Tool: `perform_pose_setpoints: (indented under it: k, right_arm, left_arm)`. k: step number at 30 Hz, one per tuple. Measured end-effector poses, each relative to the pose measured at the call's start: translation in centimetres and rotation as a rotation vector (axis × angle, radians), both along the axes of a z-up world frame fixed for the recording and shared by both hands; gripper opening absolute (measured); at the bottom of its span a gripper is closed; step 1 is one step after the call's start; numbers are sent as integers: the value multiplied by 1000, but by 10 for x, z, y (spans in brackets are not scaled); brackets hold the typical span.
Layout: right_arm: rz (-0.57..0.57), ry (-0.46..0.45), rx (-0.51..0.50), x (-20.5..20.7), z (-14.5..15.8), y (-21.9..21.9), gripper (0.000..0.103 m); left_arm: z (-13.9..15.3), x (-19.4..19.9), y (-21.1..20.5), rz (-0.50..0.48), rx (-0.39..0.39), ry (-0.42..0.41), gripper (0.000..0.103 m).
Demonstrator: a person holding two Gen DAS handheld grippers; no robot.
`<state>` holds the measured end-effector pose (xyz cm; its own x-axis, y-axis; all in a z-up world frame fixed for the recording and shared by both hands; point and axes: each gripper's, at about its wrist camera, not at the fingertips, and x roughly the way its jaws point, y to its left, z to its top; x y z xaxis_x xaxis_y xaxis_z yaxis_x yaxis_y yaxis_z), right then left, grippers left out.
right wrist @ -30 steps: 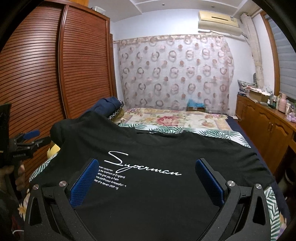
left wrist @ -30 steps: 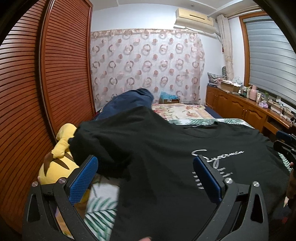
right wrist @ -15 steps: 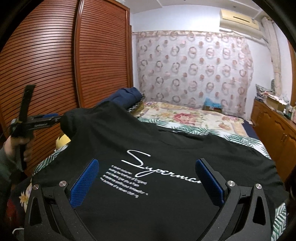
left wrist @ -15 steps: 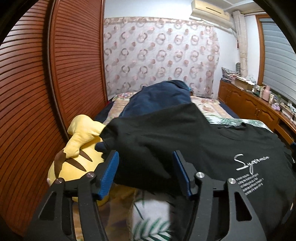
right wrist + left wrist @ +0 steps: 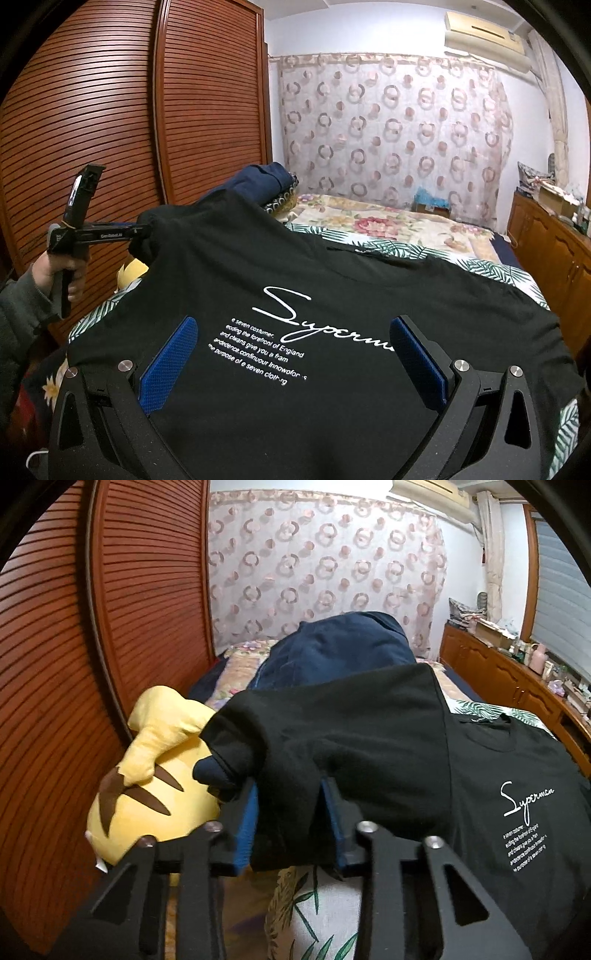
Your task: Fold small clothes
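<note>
A black T-shirt [image 5: 332, 266] with white "Superman" print lies spread on the bed, chest up. Its left sleeve [image 5: 295, 738] is bunched between the blue pads of my left gripper [image 5: 290, 786], whose jaws are closing and pressing on the fabric. In the right wrist view the left gripper [image 5: 138, 230] grips that sleeve's end, held by a hand [image 5: 48, 269], with the sleeve lifted slightly off the bed. My right gripper [image 5: 291, 325] hovers open over the printed chest, nothing between its pads.
A yellow plush toy [image 5: 147, 794] lies left of the sleeve against the louvred wardrobe doors [image 5: 129, 609]. A navy garment [image 5: 332, 650] is heaped behind the shirt. The floral bedspread [image 5: 369, 221] extends toward the curtain. A wooden cabinet [image 5: 498, 675] runs along the right.
My left gripper swung left from over the shirt body to the sleeve, and its jaws went from wide apart to narrow around the fabric. The right gripper stayed open, hardly moving.
</note>
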<state>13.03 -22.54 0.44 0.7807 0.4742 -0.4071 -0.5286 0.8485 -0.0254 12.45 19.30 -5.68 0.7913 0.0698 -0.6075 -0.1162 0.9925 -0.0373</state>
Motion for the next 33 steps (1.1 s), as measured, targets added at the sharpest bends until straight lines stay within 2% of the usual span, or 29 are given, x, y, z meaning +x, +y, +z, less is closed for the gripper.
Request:
perform_pose_setpoints:
  k: [5,13,20,26,33]
  right_arm:
    - [-7,2,9,1,0,3,103]
    - [-19,5,18,2,-1,3,103]
    - [-47,-5,31,2,1,-5,103]
    - [-94,-15,52,-3,3,-17,103]
    - [-145,-15,65,-10,3,-21,103]
  left_arm:
    - [8,-8,-7,-16,20,-16,8]
    - [45,-33,-27,-43,24,-124,6]
    - [81,-32,-74,-165,16,-186,6]
    - [89,-22,-132,-302,16,-187,6]
    - [68,-17,-187,-436,7,-108,6]
